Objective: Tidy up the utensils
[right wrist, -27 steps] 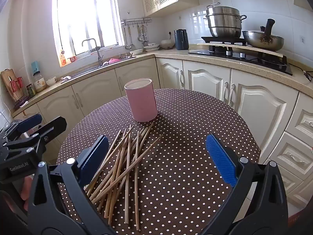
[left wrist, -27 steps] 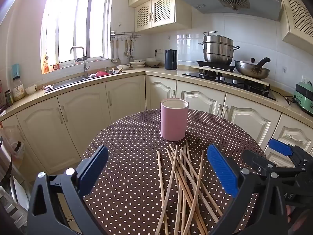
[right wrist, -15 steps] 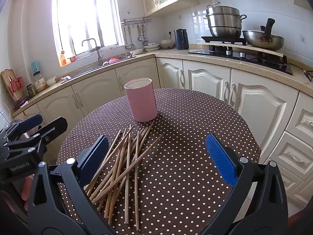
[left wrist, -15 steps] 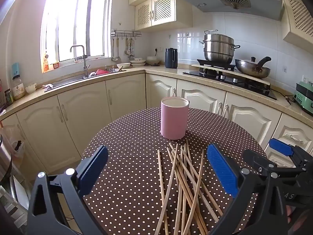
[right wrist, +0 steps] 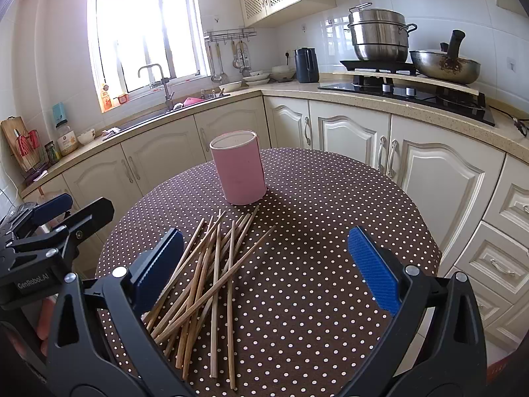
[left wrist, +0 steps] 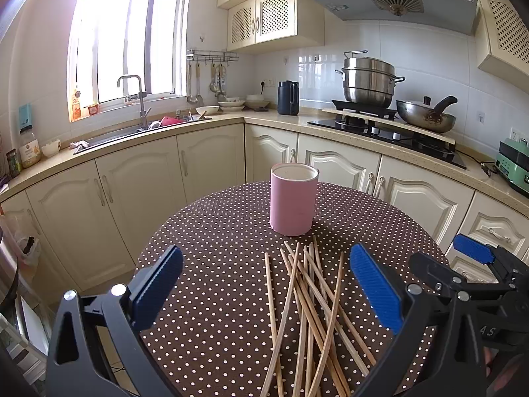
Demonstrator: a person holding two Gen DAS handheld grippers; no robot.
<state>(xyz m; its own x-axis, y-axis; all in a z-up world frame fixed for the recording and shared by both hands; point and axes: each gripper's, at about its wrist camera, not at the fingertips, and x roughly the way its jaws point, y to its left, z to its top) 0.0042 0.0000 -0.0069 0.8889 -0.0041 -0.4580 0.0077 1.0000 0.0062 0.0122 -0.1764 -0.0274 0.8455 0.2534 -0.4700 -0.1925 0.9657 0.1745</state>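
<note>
From the left wrist view, the left tongs (left wrist: 266, 284) stand wide apart and hold nothing, their blue pads (left wrist: 158, 286) raised over the near part of the round bench (left wrist: 205, 231), which wears a brown cloth with white dots. A loose heap of wooden chopsticks (left wrist: 309, 314) lies flat on the cloth, crossing one another, mostly between the two pads and nearer the right one. Just beyond the far tips of the sticks a pink cup (left wrist: 292, 198) stands upright with its mouth open to the top; the tips lie near its base, and I cannot tell whether any touches it. At the right edge the right tongs (left wrist: 463, 264) show from the side, low beside the bench rim, also spread wide. Behind, a sink (left wrist: 132, 132) sits under the window and a steel pot (left wrist: 367, 81) stands on the stove.

From the right wrist view, the right tongs (right wrist: 264, 264) gape wide with nothing between them. The chopsticks (right wrist: 206, 271) lie fanned on the bench (right wrist: 330, 215) toward the left pad, whose tip covers some of them from this angle. The pink cup (right wrist: 238, 172) stands upright past the heap, close to the farthest stick ends. The left tongs (right wrist: 71, 210) appear at the left edge, off the bench rim, wide and holding nothing.
</note>
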